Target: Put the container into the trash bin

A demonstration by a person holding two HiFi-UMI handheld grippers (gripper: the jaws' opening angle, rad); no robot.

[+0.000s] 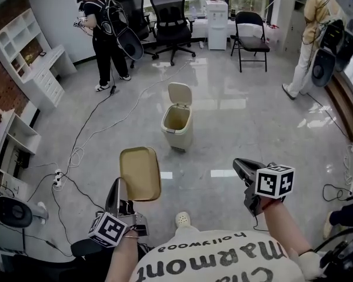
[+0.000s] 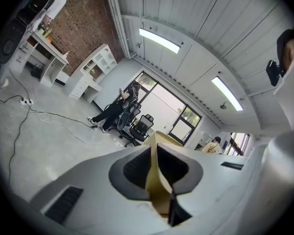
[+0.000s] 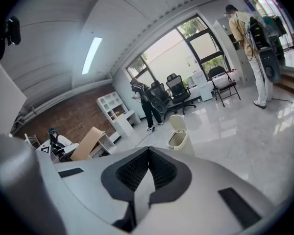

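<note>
A shallow tan container (image 1: 140, 172) is held up by one edge in my left gripper (image 1: 119, 188), low at the left of the head view. In the left gripper view its thin tan wall (image 2: 157, 177) runs between the pads, which press on it, so my left gripper (image 2: 154, 150) is shut on it. The cream trash bin (image 1: 177, 124) stands on the floor ahead with its lid flipped up, well beyond the container. My right gripper (image 1: 241, 168) hovers at the lower right, shut with nothing in it. In the right gripper view my right gripper (image 3: 148, 152) has its tips touching, and the bin (image 3: 177, 134) shows beyond them.
Cables (image 1: 87, 135) trail over the glossy floor at the left. White shelves (image 1: 30, 63) line the left wall. Office chairs (image 1: 170, 16), a water dispenser (image 1: 216, 23) and a folding chair (image 1: 250, 37) stand at the back. One person (image 1: 103, 34) stands back left, another (image 1: 313, 34) back right.
</note>
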